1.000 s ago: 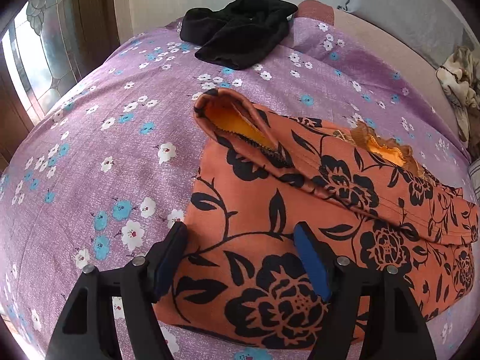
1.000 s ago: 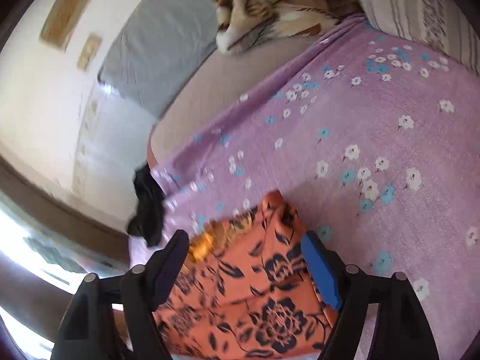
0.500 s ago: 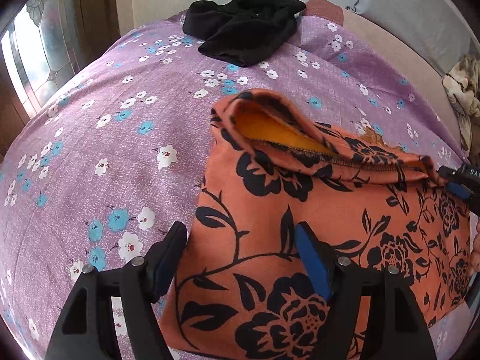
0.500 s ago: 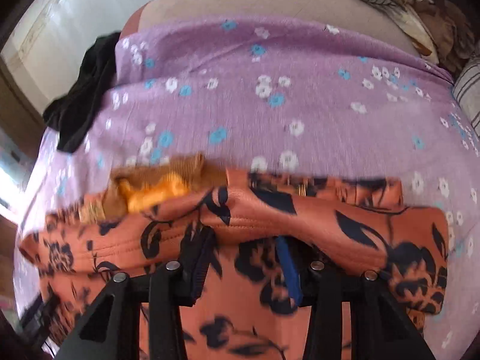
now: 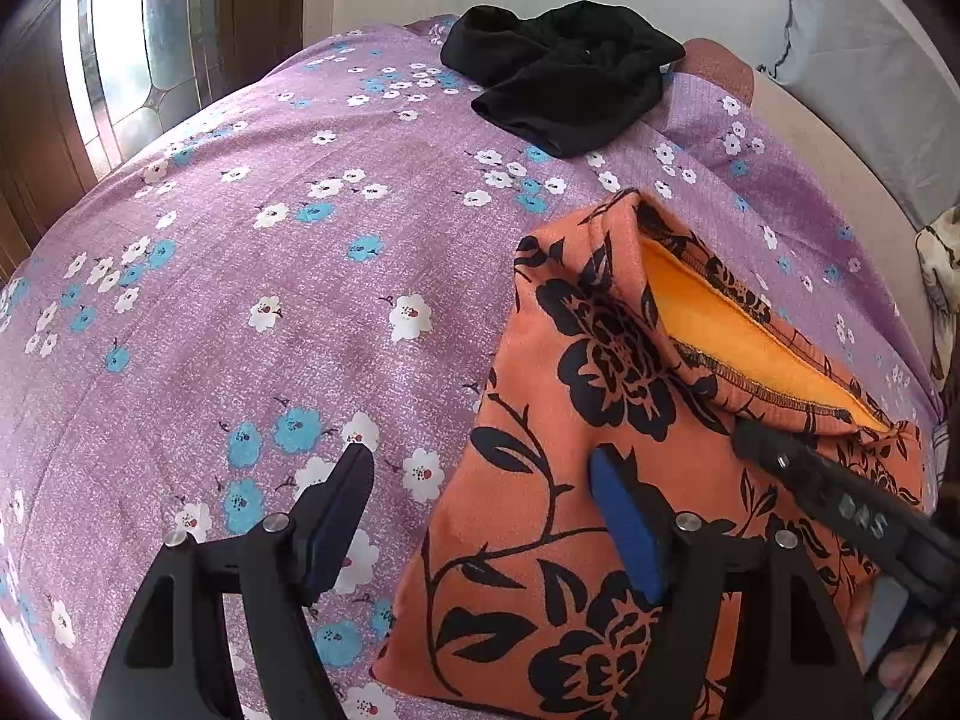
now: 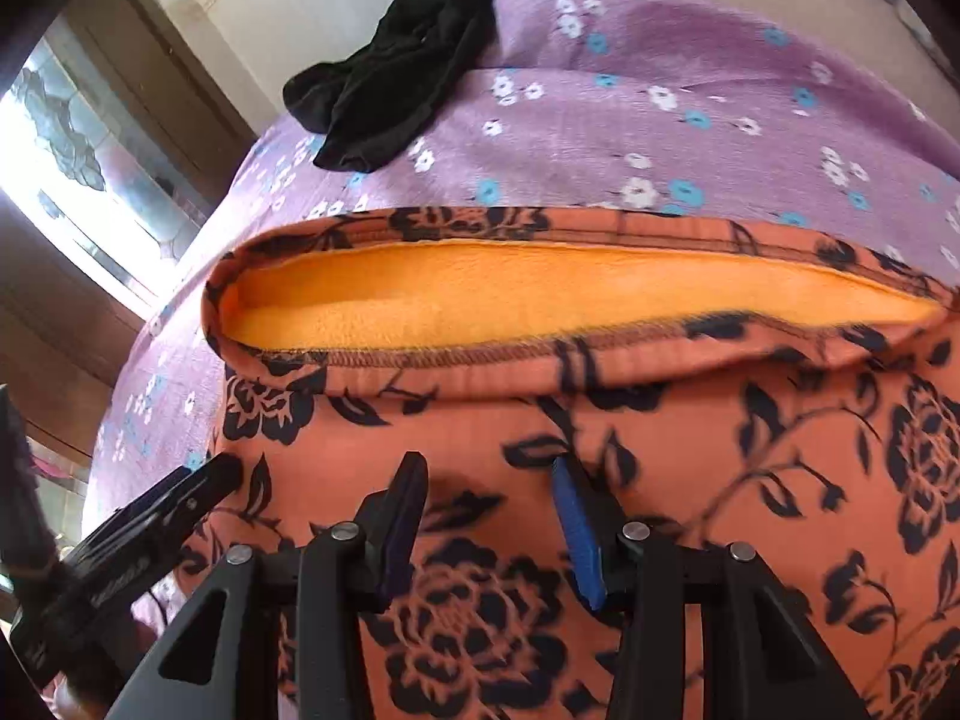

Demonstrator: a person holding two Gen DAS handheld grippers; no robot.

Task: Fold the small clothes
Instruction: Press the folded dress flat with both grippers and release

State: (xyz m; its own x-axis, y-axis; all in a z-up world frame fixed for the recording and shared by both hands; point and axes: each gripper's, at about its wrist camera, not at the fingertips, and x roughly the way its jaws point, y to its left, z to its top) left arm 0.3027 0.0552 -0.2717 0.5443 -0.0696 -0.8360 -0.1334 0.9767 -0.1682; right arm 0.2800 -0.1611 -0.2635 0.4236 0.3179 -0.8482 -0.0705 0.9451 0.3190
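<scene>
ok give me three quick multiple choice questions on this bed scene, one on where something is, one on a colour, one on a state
1. Where is the black garment?
A. far end of the purple bedspread
B. on the orange floral garment
C. in the left tongs

2. What colour is the orange garment's lining?
A. white
B. yellow-orange
C. blue

3. What state are the right tongs in?
A. shut on the black garment
B. open over the orange garment
C. out of view

Key: 1 A, it lies beyond the orange garment; 2 B, the gaping hem shows it; 3 B, its fingers stand apart with nothing between.

right hand-held gripper (image 6: pixel 489 516) released, orange garment (image 5: pixel 600 480) shifted right
</scene>
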